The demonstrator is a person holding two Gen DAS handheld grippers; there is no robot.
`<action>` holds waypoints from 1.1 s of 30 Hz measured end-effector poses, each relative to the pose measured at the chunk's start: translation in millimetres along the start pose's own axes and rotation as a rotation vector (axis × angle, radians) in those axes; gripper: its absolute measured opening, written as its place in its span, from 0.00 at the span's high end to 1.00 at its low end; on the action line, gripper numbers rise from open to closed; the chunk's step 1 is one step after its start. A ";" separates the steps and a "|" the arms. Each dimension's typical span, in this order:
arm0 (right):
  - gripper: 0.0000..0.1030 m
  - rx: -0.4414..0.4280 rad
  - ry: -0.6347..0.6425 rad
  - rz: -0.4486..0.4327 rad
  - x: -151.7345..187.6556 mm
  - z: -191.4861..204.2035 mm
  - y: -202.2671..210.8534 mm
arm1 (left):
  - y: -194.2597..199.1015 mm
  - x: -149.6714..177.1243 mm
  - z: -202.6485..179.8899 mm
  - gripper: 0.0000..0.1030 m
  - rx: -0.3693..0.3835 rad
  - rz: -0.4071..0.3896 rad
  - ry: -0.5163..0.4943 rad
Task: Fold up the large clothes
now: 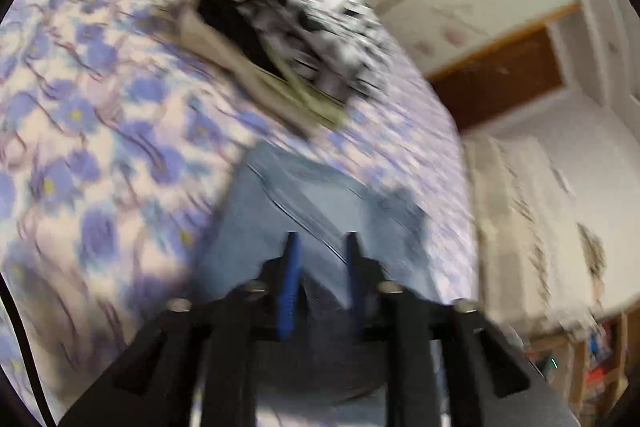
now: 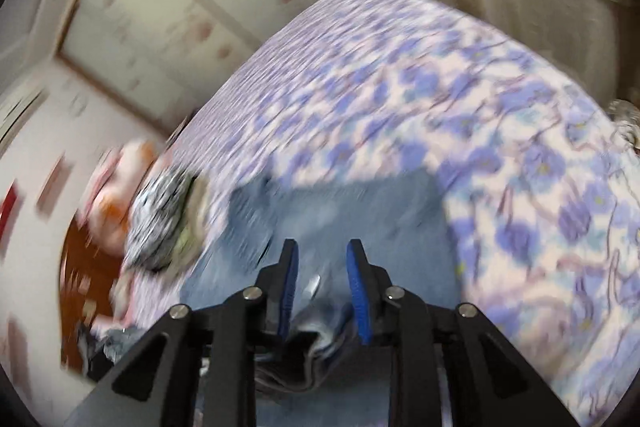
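**Ana:** Blue pads on the left gripper are standing apart with nothing pinched between them; the denim is showing in the gap but lying lower down, under the fingers.

**Ben:** And the right gripper?

**Ana:** Much the same. Its jaws are parted, and a bunched, layered edge of the jeans is sitting low between the arms, near the base. Whether the pads are touching that edge is hard to tell through the blur, but they are not looking clamped on it.

**Ben:** Where is the garment lying?

**Ana:** It is resting folded on the floral bedspread, directly under both grippers. A pile of folded clothes, with a black-and-white patterned piece on top, is sitting further along the bed, near the jeans but not touching them.

**Ben:** So what is the careful way through this step?

**Ana:** Probably the person is coming off one fold. Before the next one, both grippers are needing matching corners, pads closing on every layer, and both hands travelling together so the denim is landing square and clear of that pile.
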State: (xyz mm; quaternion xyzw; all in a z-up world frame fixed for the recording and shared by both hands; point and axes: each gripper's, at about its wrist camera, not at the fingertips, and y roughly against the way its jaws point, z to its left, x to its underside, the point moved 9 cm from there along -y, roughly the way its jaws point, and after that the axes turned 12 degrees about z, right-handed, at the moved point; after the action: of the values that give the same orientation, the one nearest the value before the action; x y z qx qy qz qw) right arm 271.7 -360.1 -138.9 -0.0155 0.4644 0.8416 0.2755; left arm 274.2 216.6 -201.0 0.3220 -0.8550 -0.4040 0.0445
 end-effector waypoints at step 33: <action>0.53 0.120 0.152 0.263 15.5 -72.4 -143.8 | -158.5 -5.4 5.8 0.28 -0.239 0.384 -0.530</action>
State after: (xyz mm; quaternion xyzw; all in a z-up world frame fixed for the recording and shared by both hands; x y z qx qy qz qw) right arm 310.6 -350.3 -295.6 -0.0017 0.5314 0.8375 0.1272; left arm 358.1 149.7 -318.0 0.0316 -0.8286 -0.5550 -0.0667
